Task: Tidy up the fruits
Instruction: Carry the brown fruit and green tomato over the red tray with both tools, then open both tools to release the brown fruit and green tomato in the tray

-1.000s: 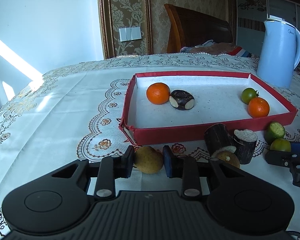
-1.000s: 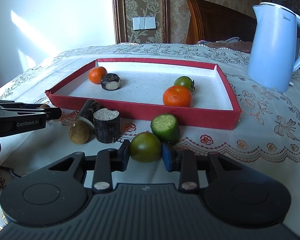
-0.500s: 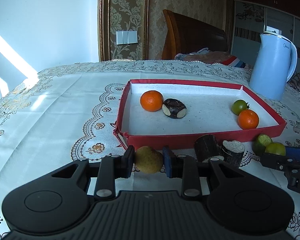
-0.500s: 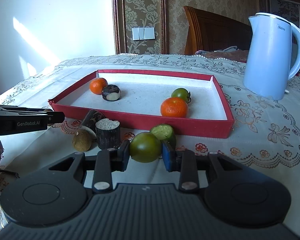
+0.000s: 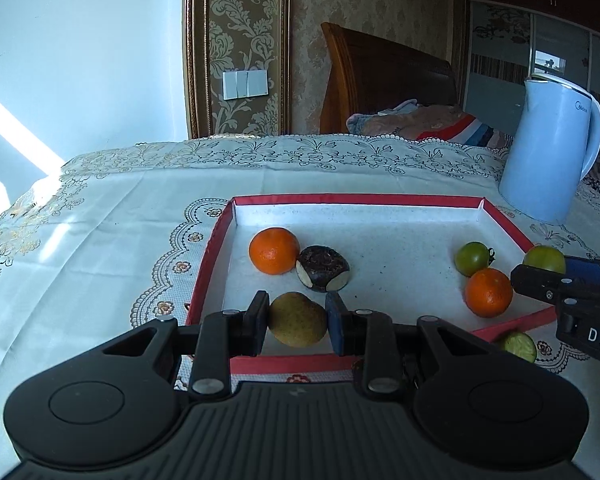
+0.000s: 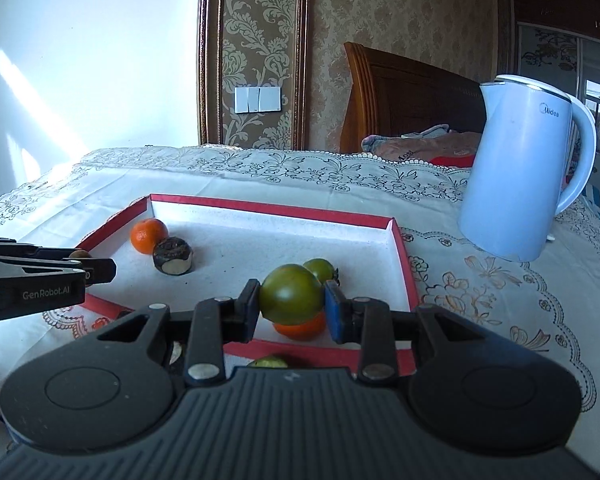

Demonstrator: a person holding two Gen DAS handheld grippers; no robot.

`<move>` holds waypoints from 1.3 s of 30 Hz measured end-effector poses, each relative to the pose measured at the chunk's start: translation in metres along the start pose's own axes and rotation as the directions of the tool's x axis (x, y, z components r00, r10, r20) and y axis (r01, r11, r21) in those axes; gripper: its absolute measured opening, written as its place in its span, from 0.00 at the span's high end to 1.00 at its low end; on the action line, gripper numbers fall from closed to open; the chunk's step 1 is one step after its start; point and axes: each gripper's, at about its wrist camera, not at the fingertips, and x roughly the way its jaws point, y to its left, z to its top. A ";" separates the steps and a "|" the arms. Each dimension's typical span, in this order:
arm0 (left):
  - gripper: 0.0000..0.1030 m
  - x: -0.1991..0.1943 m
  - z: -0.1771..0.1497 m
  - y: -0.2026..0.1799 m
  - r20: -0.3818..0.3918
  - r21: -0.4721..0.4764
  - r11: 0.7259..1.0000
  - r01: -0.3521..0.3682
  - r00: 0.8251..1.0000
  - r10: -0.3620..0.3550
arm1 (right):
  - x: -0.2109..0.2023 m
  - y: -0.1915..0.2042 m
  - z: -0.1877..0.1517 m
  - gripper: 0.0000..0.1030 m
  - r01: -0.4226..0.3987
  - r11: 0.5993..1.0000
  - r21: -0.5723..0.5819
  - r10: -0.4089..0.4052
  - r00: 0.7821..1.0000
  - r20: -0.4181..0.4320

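Observation:
My left gripper (image 5: 298, 324) is shut on a yellow-brown fruit (image 5: 297, 325) and holds it above the near left part of the red tray (image 5: 216, 248). My right gripper (image 6: 291, 305) is shut on a green tomato (image 6: 290, 299) and holds it over the tray's near right corner (image 6: 404, 276). In the tray lie an orange (image 5: 274, 250), a dark peeled chestnut-like fruit (image 5: 322, 268), a small green tomato (image 5: 473, 258) and a second orange (image 5: 488, 292). The right gripper's green tomato also shows in the left wrist view (image 5: 545, 258).
A light blue kettle (image 6: 520, 168) stands right of the tray on the lace tablecloth (image 5: 100, 216). A cut green fruit (image 5: 520, 346) lies outside the tray's near rim. A wooden headboard (image 5: 384, 80) and bedding are behind the table.
Both grippers have lifted their fruits off the tablecloth and moved forward over the tray's near edge. The dark cut pieces in front of the tray are now mostly hidden below the grippers.

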 end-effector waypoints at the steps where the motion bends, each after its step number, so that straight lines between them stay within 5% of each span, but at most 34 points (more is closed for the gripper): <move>1: 0.71 0.005 0.004 -0.003 -0.001 -0.003 1.000 -0.004 1.000 0.004 | 0.005 -0.001 0.003 0.69 0.008 1.000 -0.002 -0.008 1.000 -0.001; 20: 0.71 0.083 0.039 -0.030 -0.013 -0.006 0.998 -0.063 0.998 0.063 | 0.118 -0.047 0.032 0.69 0.070 0.985 0.159 -0.051 0.992 -0.117; 39: 0.71 0.087 0.039 -0.028 -0.026 -0.033 0.999 -0.042 0.999 0.041 | 0.123 -0.036 0.029 0.68 0.058 0.990 0.126 -0.043 0.992 -0.123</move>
